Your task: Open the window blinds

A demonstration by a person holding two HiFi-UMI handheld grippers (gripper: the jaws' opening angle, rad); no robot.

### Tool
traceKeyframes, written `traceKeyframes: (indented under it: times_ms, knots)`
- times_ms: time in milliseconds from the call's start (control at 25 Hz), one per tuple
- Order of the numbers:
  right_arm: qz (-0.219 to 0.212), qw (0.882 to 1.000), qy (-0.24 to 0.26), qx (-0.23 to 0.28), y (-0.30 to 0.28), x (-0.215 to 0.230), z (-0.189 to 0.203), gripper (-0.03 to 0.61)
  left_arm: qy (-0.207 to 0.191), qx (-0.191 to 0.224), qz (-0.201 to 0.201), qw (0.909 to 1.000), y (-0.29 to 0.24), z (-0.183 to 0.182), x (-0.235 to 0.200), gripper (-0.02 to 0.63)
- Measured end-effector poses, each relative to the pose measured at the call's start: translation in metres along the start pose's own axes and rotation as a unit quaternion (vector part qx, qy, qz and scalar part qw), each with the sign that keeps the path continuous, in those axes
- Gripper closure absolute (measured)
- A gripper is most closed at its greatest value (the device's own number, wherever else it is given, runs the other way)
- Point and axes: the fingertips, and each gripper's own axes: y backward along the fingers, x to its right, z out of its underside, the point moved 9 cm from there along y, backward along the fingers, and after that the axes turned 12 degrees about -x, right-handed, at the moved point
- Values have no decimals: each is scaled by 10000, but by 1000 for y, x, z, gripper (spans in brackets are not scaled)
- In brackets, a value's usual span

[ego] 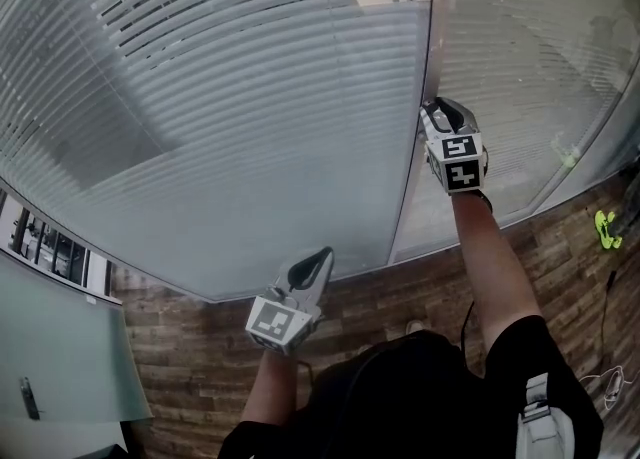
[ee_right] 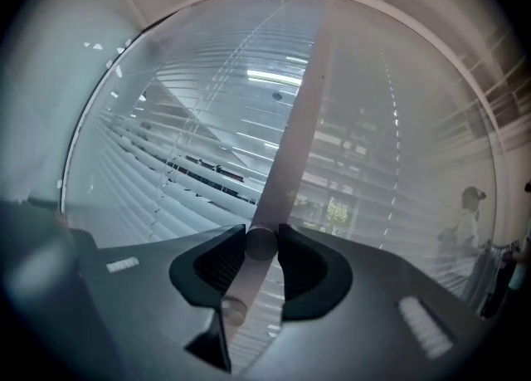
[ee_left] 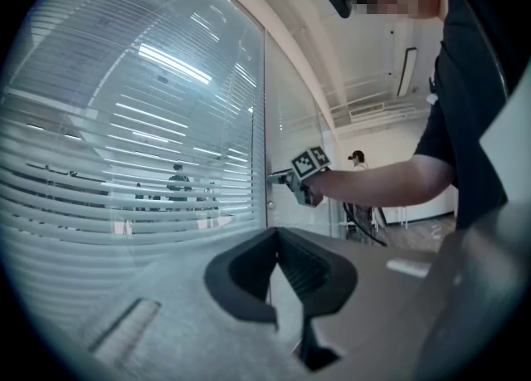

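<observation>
Grey slatted blinds hang behind glass on both sides of a pale upright frame post. My right gripper reaches level to that post. In the right gripper view its jaws are shut on a small round knob on the post. The left gripper view shows that gripper at the post as well, with the slats tilted enough to see through. My left gripper hangs lower and back from the glass, its jaws shut on nothing.
Wood-plank floor runs along the foot of the glass wall. A bright green object and a cable lie at the right. A pale panel stands at the left. People are behind the glass.
</observation>
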Motion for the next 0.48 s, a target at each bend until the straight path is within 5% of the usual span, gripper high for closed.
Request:
traceKeyframes:
  times_ms: [480]
  knots:
    - [-409,9882,-1466,190,-2,8,7,451,-29,70,7,10000,-1,0,1,609]
